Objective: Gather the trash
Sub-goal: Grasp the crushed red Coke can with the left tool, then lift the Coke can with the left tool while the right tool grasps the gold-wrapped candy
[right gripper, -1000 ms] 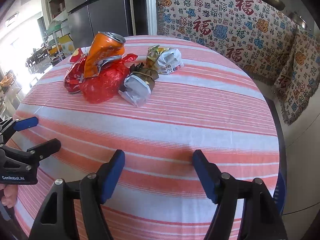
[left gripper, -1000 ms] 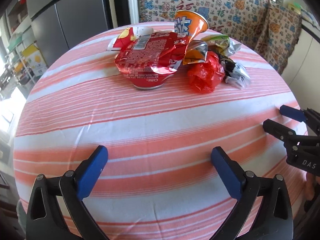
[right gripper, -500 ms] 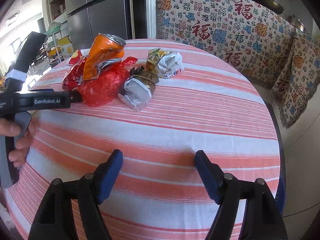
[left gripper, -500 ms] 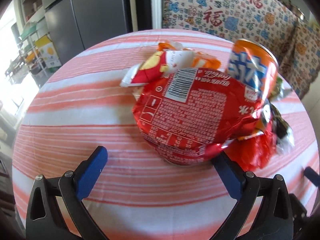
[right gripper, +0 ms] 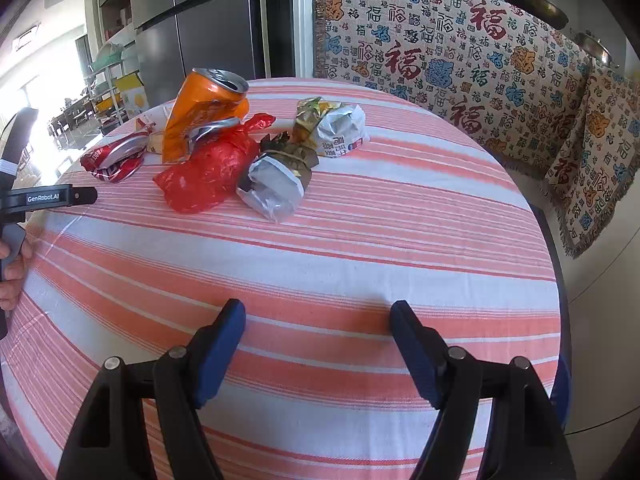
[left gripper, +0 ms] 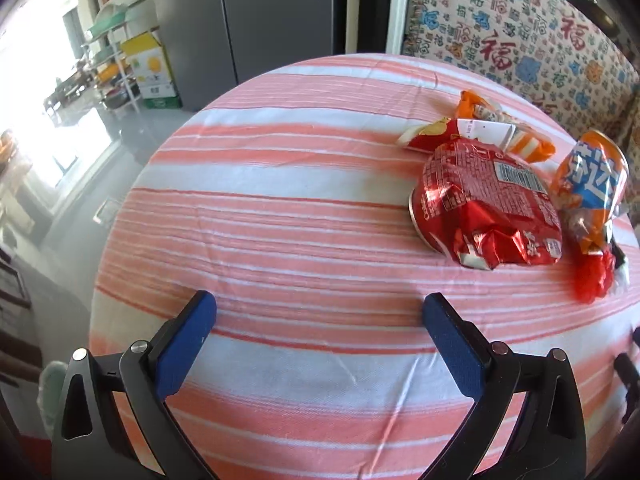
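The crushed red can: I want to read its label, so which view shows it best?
The left wrist view: the crushed red can lies close, its printed side and barcode facing the camera. The right wrist view shows it small, far left, edge-on.

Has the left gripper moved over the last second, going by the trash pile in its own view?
Yes. The left gripper, open and empty, closed in on the crushed red can, then swung left; the can now sits to its right.

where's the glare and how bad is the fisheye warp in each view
Left wrist view: window area at far left is blown out white, the striped tablecloth bulges into a dome, the crushed red can is sharp. Right wrist view: overexposed doorway at upper left, tablecloth stripes curve, the orange can is in focus.
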`<state>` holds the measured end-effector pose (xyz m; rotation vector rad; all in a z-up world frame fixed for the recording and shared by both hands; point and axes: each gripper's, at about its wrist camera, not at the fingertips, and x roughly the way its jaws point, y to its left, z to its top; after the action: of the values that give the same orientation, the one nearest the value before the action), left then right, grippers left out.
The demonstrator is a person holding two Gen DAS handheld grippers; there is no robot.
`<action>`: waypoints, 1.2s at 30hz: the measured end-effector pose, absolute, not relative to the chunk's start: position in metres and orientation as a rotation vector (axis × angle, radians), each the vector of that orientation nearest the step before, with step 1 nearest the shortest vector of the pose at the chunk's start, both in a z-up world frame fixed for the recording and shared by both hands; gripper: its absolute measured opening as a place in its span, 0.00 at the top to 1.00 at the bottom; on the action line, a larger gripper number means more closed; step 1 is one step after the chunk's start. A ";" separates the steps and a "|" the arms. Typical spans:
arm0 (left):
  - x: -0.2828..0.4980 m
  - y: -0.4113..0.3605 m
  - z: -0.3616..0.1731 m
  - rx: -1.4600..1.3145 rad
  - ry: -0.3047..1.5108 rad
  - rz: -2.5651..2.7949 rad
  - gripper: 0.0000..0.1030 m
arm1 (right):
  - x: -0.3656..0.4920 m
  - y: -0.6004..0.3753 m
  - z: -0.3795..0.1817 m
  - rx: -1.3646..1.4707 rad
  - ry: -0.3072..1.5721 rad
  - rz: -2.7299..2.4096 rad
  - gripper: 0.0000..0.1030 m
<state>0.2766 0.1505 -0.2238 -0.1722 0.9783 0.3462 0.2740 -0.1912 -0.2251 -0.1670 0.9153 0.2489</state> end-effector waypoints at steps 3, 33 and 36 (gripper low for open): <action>0.273 0.139 -0.223 -0.144 0.960 0.275 0.01 | 0.274 -0.191 -0.225 -0.166 0.915 0.249 0.25; 0.279 0.071 -0.185 -0.185 1.034 -0.129 0.11 | 0.274 -0.191 -0.224 -0.165 0.914 0.248 0.25; 0.256 0.060 -0.190 -0.161 1.025 -0.132 0.10 | 0.275 -0.192 -0.223 -0.163 0.916 0.255 0.25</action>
<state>0.2563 0.0602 -0.1899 -0.1612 1.0251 -0.1320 0.2752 -0.1916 -0.2232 -0.1628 0.9165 0.2545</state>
